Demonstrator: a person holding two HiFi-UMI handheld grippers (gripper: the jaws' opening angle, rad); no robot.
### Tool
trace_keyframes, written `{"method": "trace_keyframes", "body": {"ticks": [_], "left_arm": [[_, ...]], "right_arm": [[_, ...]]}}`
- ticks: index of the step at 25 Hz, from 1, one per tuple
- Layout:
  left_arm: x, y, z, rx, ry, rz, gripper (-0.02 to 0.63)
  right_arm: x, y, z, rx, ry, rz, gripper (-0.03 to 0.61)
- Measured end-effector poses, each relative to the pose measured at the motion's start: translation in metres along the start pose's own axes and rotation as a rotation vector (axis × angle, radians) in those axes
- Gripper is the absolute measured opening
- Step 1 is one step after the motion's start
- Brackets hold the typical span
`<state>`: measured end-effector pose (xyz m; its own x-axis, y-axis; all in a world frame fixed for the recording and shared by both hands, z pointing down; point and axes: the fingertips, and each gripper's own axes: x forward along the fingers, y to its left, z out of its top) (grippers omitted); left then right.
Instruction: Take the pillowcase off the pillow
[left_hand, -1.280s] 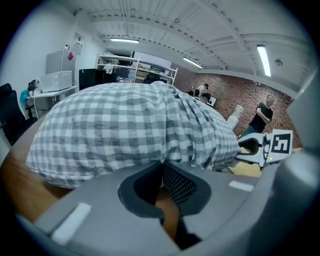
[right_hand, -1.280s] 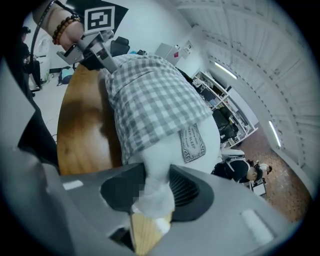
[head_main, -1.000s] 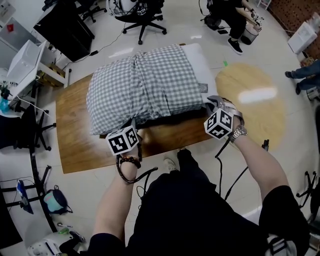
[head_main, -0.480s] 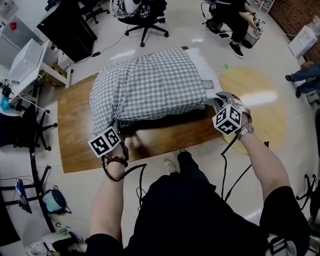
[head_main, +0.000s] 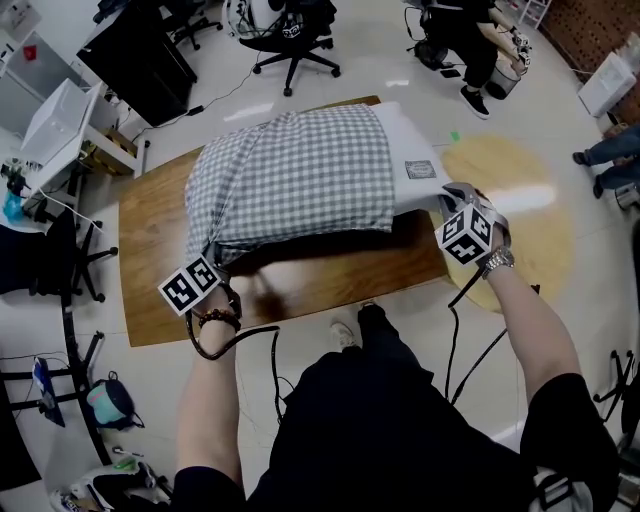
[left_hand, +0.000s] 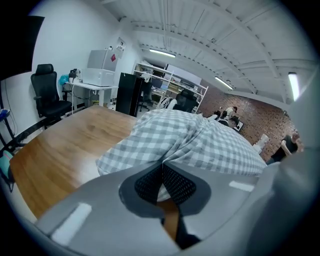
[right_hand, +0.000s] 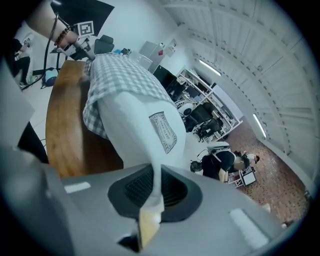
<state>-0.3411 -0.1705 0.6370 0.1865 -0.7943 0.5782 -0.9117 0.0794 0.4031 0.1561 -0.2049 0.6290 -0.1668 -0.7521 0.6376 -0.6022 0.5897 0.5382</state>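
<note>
Left gripper (head_main: 213, 258): jaws together on the near corner of the grey-checked pillowcase (head_main: 290, 180), which lies on the wooden table (head_main: 300, 285). The white pillow (head_main: 412, 140) protrudes at its right end. Right gripper (head_main: 448, 196): jaws pinch the pillow's corner.

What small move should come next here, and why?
Probably draw the left tool away from the right tool, while the right holds firm. The left is shut on a corner of the checked pillowcase, the right on the bare white end of the pillow, and most of the pillow is covered.
</note>
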Motion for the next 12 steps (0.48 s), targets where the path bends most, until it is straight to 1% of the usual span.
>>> {"method": "trace_keyframes", "body": {"ticks": [2, 4, 5, 6, 7, 9, 11, 12], "left_arm": [[0.000, 0.003, 0.000, -0.003, 0.003, 0.007, 0.009], [-0.001, 0.003, -0.003, 0.005, 0.015, 0.010, 0.008], [-0.001, 0.001, -0.005, 0.017, 0.023, 0.008, 0.009], [-0.002, -0.003, -0.009, 0.035, 0.034, 0.004, 0.009], [-0.003, -0.007, -0.013, 0.060, 0.046, -0.002, 0.011], [-0.009, -0.018, -0.020, 0.125, 0.056, -0.014, 0.022], [-0.023, -0.027, -0.021, 0.175, 0.037, -0.029, 0.023], [-0.029, -0.031, -0.020, 0.191, 0.025, -0.036, 0.023]], "right_arm": [[0.001, 0.005, 0.000, 0.010, 0.003, 0.026, 0.018], [0.000, 0.015, 0.001, 0.023, -0.006, 0.079, 0.020], [-0.002, 0.022, 0.002, 0.030, -0.018, 0.110, 0.032], [-0.004, 0.027, 0.004, 0.038, -0.034, 0.142, 0.053], [-0.007, 0.033, 0.006, 0.049, -0.051, 0.175, 0.088], [-0.014, 0.042, 0.006, 0.077, -0.083, 0.237, 0.150], [-0.023, 0.048, 0.004, 0.098, -0.103, 0.279, 0.178], [-0.029, 0.051, 0.002, 0.106, -0.107, 0.295, 0.179]]}}
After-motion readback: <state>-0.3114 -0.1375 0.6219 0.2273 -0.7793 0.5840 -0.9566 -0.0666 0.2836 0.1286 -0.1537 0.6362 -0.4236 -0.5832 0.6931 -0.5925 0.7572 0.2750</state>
